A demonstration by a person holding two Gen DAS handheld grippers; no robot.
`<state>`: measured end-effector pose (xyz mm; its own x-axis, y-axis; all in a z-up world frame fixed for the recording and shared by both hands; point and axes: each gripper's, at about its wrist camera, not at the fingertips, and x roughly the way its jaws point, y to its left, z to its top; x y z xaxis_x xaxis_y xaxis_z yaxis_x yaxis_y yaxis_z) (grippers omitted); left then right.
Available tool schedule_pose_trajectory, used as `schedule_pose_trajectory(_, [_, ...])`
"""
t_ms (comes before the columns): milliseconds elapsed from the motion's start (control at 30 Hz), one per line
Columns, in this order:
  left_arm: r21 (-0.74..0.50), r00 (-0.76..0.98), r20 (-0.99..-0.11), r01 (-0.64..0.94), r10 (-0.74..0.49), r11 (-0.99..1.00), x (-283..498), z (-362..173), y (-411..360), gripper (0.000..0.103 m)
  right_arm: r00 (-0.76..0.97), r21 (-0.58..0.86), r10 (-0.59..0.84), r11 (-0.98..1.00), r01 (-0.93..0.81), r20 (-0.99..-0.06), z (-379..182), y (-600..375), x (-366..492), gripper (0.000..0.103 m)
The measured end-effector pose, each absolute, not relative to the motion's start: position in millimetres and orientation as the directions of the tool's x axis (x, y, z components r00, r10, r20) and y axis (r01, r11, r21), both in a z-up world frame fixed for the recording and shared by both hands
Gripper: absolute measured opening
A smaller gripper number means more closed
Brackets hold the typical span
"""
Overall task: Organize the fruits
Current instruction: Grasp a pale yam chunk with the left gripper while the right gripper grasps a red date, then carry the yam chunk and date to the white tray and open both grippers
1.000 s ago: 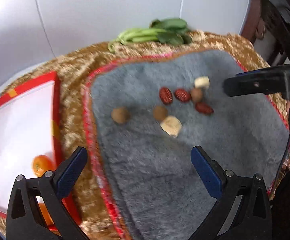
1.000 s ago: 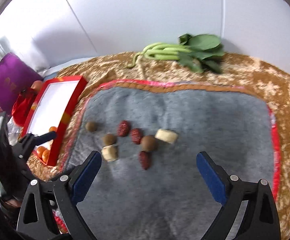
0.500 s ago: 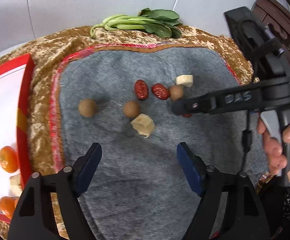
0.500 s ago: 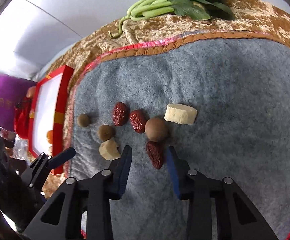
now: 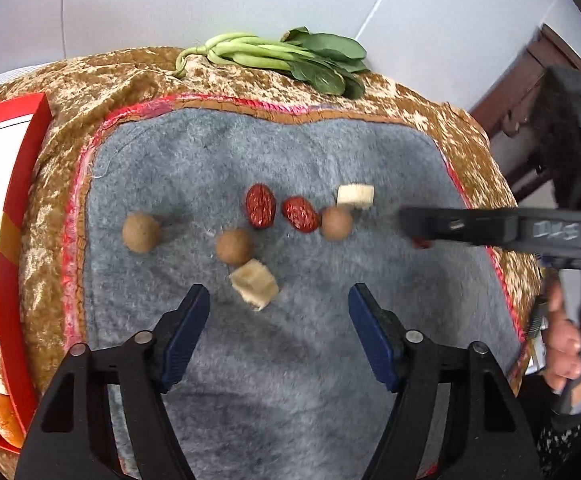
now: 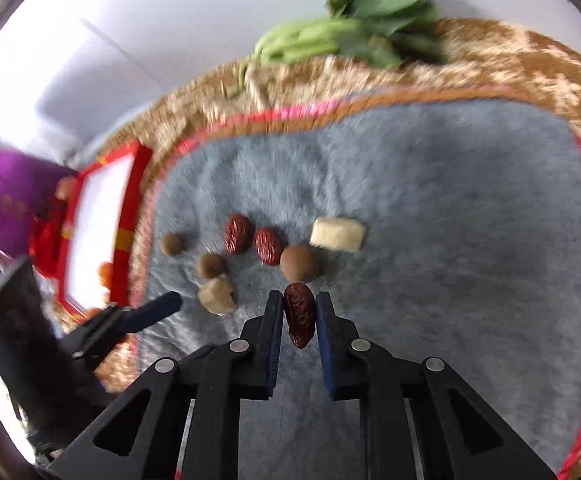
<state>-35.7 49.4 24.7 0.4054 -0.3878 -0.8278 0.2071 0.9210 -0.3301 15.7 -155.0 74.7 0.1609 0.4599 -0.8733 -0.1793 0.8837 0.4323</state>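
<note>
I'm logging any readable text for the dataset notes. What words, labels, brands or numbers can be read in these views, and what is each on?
Nothing reads cleanly.
Raised lettering on the side of the right gripper, seen from the left wrist: motion-blurred, roughly three characters, not legible.
Faint gold marking on the purple box: too small and blurred to read.
Red tray, red date, grey mat: no text visible.

The right tongs (image 6: 299, 312) have closed on the red date (image 6: 300, 314).
</note>
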Motion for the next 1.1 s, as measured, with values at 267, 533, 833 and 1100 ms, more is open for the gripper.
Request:
schedule_pose_trajectory(267, [-0.293,0.393,-0.854,0.179,-0.341,0.939,-25.6,6.5,44.4,0.037,0.218,0.481,0.496,0.868,-0.120,-0.840,93.4,-187.6,23.4,0.017])
schedule_pose_trajectory(533, [-0.284,0.405,-0.850,0.185,-0.336,0.941,-24.8,3.5,50.4,0.021,0.218,0.507,0.520,0.854,-0.115,-0.826,92.4,-180.9,20.6,0.017])
schedule_pose_trajectory(833, [-0.295,0.415,-0.834,0.222,-0.364,0.929,-32.9,9.3,56.6,0.016,0.217,0.522,0.533,0.846,-0.109,-0.818,89.7,-173.7,21.8,0.017])
schedule_pose_trajectory(1100, [-0.288,0.428,-0.825,0.241,-0.368,0.927,-40.7,18.5,62.3,0.015,0.197,0.526,0.542,0.840,-0.133,-0.817,87.0,-158.3,19.5,0.017])
